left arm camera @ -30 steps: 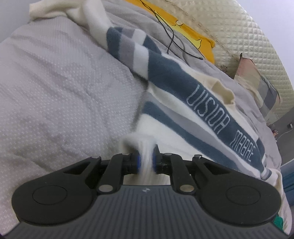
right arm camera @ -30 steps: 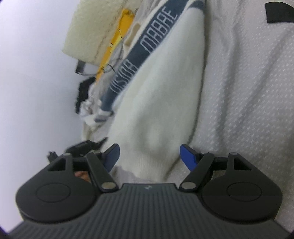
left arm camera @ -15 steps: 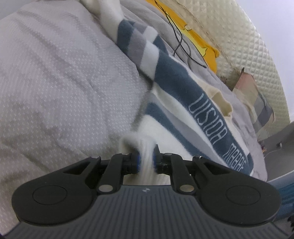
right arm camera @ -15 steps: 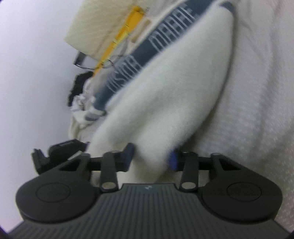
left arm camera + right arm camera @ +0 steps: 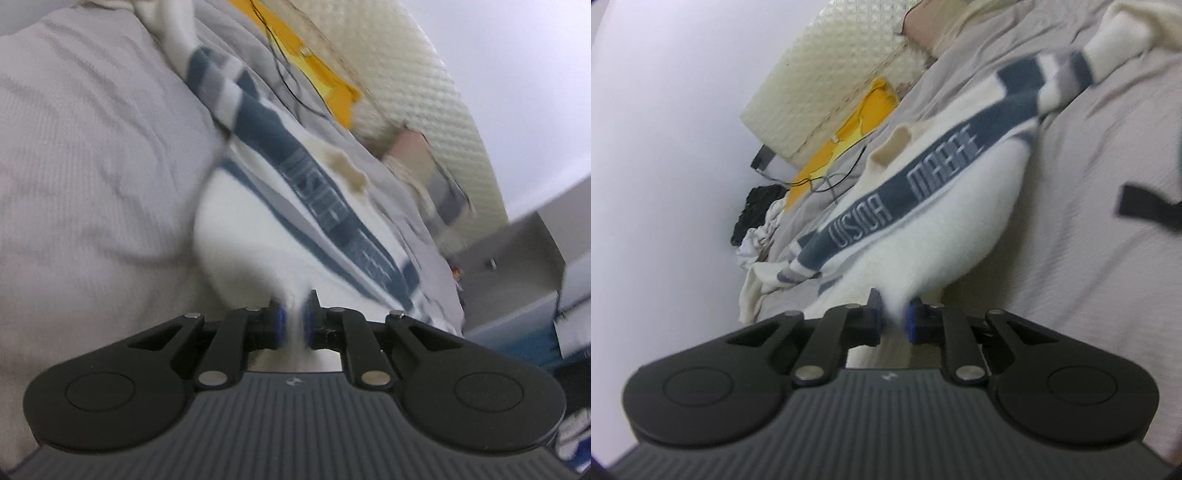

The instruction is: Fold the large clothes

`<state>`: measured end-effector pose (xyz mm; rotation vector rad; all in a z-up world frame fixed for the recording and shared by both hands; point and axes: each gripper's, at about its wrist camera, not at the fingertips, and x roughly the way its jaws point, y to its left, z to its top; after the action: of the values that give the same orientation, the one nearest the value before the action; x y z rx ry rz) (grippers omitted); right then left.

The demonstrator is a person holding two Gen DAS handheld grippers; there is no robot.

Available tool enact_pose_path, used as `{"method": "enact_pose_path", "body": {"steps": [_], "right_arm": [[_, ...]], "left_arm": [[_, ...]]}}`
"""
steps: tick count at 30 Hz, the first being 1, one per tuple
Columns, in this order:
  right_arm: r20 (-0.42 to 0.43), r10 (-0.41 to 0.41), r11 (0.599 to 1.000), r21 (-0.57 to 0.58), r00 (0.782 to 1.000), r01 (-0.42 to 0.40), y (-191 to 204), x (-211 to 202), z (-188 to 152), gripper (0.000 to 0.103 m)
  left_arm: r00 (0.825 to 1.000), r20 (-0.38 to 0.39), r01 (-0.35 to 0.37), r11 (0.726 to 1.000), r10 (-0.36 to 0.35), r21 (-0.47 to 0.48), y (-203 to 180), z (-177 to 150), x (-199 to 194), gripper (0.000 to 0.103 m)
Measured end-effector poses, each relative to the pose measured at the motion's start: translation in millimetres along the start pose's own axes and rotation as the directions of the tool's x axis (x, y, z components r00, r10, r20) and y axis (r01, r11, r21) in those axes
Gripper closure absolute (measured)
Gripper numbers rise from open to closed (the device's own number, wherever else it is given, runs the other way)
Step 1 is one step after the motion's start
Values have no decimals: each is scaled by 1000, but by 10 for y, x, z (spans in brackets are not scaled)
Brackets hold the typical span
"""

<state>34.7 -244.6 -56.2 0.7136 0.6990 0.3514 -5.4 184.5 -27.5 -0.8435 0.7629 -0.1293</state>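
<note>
A cream sweater (image 5: 251,236) with a dark blue lettered chest band lies on the grey bed cover (image 5: 92,155). My left gripper (image 5: 293,325) is shut on the sweater's cream hem, pinching a fold between its blue pads. In the right wrist view the same sweater (image 5: 945,236) stretches away from me, its striped sleeve (image 5: 1049,77) reaching to the upper right. My right gripper (image 5: 894,321) is shut on the other end of the hem. Both views are blurred by motion.
A cream quilted headboard (image 5: 424,96) and a yellow pillow (image 5: 325,88) with a black cable stand behind the sweater. A pile of dark and pale clothes (image 5: 757,221) lies at the bed's far left. A grey cabinet (image 5: 517,266) stands beside the bed. A black strap (image 5: 1145,206) lies on the cover at right.
My right gripper was open around the hem a second ago and has closed on it. Both grippers have lifted and pulled the hem, and the sweater body now hangs taut.
</note>
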Motion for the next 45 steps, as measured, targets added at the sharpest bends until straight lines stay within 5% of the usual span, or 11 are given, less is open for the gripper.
{"method": "enact_pose_path", "body": {"steps": [6,16,21,30,40,45], "right_arm": [[-17,-156,983,-105,988,153,94,-497,133,89],[-156,-395,900,-263,906,347,-32,-480,-140,95],[-103,-379,900,-275,920,340,63,-558,-126,95],[19,-273,889,-378,962,260,492,-372,-144,93],[149,-232,865,-420,961,274,584,24,-134,93],[139,-264,853,-428,954,298,428,199,-197,93]], "left_arm": [[994,-100,-24,991,37,130,-359,-449,-358,95],[955,-183,-182,947,235,266,-362,-757,-355,97],[955,-187,-166,935,232,312,-388,-780,-358,96],[982,-33,-150,875,186,459,-931,-741,-335,90],[989,87,-148,815,119,560,-1483,-675,334,63],[990,83,-143,792,117,593,-1431,-734,796,63]]}}
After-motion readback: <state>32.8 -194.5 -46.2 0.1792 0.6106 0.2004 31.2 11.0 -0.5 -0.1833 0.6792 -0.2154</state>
